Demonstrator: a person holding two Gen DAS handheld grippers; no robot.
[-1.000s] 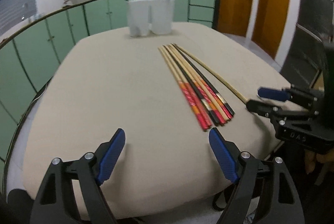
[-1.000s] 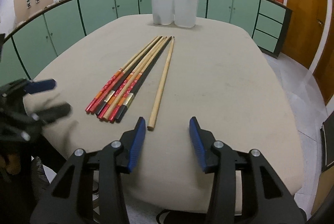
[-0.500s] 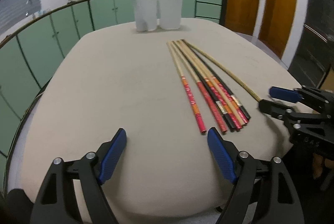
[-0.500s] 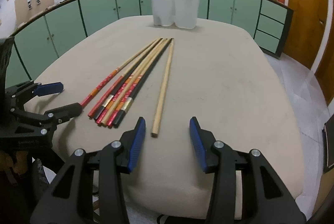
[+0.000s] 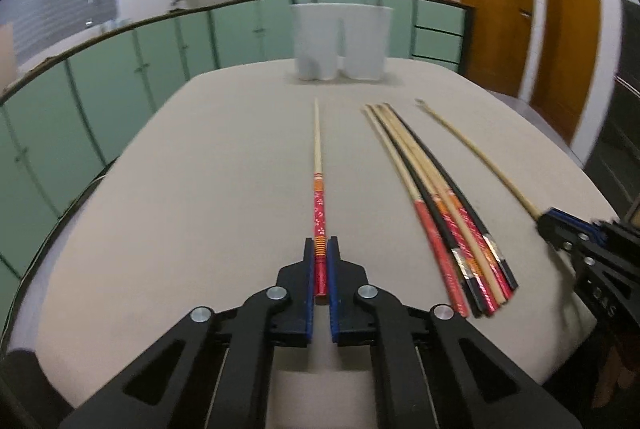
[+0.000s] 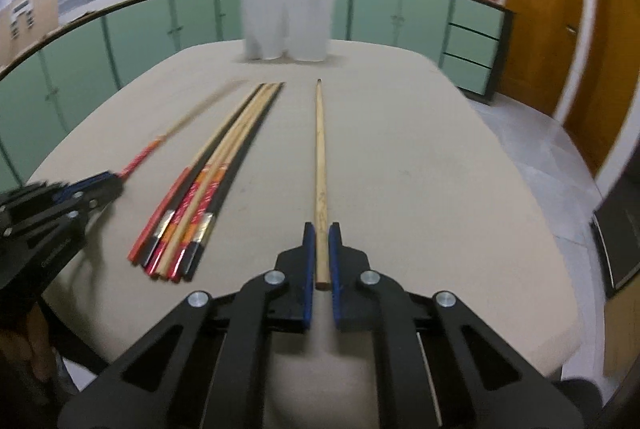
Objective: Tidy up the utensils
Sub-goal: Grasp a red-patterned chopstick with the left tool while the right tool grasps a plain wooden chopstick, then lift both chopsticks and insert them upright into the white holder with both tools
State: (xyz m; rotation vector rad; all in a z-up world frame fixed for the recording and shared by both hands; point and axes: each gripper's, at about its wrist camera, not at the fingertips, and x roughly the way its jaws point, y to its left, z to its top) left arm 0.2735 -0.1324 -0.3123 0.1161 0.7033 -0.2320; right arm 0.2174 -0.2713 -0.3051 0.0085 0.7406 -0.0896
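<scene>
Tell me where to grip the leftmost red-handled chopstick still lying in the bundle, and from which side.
Grip the red-handled chopstick at its thick painted end, nearest the table edge. It is the bundle's outer stick, so its left flank is open while neighbours crowd the right. Come in low along its length, one finger on that open side. Both the left gripper and right gripper are full now.

A red-handled chopstick [image 5: 319,189] runs straight up the middle of the left view. The plain wooden chopstick [image 6: 320,165] does the same in the right view. The remaining bundle [image 5: 440,205] lies fanned right of centre; the white holder [image 5: 341,43] stands upright at top centre.
</scene>
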